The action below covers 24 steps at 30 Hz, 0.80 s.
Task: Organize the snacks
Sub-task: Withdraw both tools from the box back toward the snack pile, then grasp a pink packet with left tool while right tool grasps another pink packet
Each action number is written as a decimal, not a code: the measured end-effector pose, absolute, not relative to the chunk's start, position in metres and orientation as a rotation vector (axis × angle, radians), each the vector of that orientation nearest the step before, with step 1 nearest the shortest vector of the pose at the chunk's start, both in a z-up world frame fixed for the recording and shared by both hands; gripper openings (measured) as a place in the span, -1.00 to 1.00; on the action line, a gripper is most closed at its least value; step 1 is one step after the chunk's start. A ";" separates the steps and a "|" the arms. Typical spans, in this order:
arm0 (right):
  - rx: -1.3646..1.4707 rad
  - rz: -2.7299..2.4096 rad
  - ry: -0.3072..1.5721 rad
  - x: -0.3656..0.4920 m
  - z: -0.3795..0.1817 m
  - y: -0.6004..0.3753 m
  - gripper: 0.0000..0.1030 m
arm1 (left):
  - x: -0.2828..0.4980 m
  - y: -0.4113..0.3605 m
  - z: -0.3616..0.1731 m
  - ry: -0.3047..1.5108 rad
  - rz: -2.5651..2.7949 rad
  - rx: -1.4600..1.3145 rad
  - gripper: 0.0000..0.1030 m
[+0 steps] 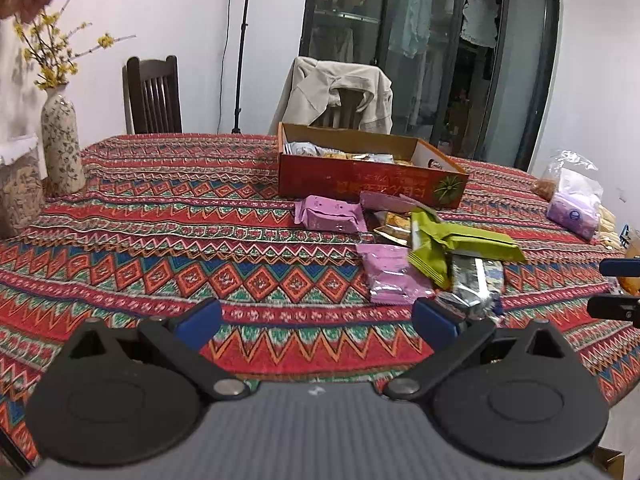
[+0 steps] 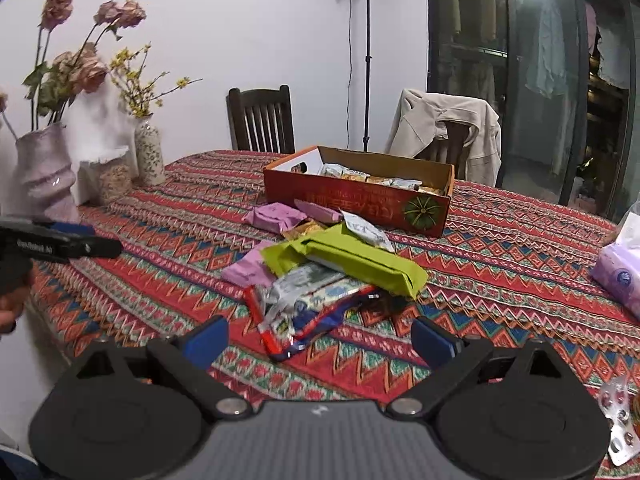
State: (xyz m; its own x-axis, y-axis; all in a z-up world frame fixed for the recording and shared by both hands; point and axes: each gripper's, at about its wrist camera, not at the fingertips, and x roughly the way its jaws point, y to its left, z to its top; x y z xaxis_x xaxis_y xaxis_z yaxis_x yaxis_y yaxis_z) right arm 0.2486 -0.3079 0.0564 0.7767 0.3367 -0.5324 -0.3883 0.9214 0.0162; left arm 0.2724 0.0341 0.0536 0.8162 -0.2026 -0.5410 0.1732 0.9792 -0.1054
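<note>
Hovering over tabletop [image 2: 500,264], left tongs [image 1: 316,318] and right tongs [image 2: 320,338] both spread wide, empty. Snack pile [image 2: 320,268] loose just before red box [image 2: 360,200], partly filled. Vases [image 2: 150,152] far left, tissue pack [image 2: 620,276] right.

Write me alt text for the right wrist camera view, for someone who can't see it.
The open, empty right gripper hovers over a patterned tablecloth, facing a loose pile of snack packets with a long green packet on top. Behind the pile stands an open red cardboard box holding more snacks. The left gripper pokes in at the left edge.
</note>
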 end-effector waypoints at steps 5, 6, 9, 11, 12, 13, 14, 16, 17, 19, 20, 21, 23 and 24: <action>-0.093 0.387 0.557 0.282 0.057 -0.300 0.90 | 0.318 0.024 0.051 0.602 -0.226 -0.030 1.00; -0.094 0.387 0.555 0.289 0.057 -0.298 0.90 | 0.330 0.020 0.051 0.607 -0.234 -0.020 1.00; -0.087 0.386 0.556 0.314 0.060 -0.295 0.90 | 0.368 0.008 0.047 0.615 -0.264 0.010 1.00; -0.077 0.382 0.553 0.334 0.061 -0.295 0.90 | 0.394 0.000 0.043 0.624 -0.264 0.031 1.00; -0.073 0.381 0.553 0.342 0.061 -0.294 0.90 | 0.407 -0.003 0.040 0.627 -0.261 0.042 1.00; -0.065 0.383 0.552 0.351 0.062 -0.294 0.90 | 0.420 -0.007 0.037 0.627 -0.265 0.053 1.00; -0.054 0.388 0.553 0.362 0.063 -0.294 0.90 | 0.433 -0.011 0.034 0.628 -0.270 0.060 1.00; -0.031 0.412 0.554 0.384 0.064 -0.292 0.90 | 0.457 -0.017 0.027 0.640 -0.282 0.063 1.00; -0.021 0.419 0.560 0.394 0.065 -0.290 0.90 | 0.469 -0.019 0.022 0.654 -0.287 0.060 1.00; -0.007 0.437 0.569 0.413 0.064 -0.284 0.89 | 0.490 -0.023 0.013 0.676 -0.288 0.057 1.00; -0.002 0.442 0.580 0.425 0.063 -0.280 0.89 | 0.497 -0.025 0.009 0.683 -0.285 0.059 1.00; 0.002 0.446 0.585 0.432 0.062 -0.277 0.89 | 0.503 -0.026 0.005 0.687 -0.284 0.064 1.00; 0.022 0.463 0.610 0.453 0.058 -0.270 0.88 | 0.512 -0.028 -0.002 0.691 -0.279 0.077 0.97; 0.035 0.472 0.624 0.463 0.056 -0.268 0.88 | 0.514 -0.028 -0.004 0.693 -0.286 0.080 0.77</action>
State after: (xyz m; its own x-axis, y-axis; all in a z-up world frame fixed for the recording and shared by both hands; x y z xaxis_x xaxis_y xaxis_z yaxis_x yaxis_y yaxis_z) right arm 0.4628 -0.2677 0.0559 0.7093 0.4353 -0.5545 -0.4145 0.8938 0.1714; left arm 0.5141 -0.0285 -0.0041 0.7324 -0.2328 -0.6399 0.2859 0.9580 -0.0213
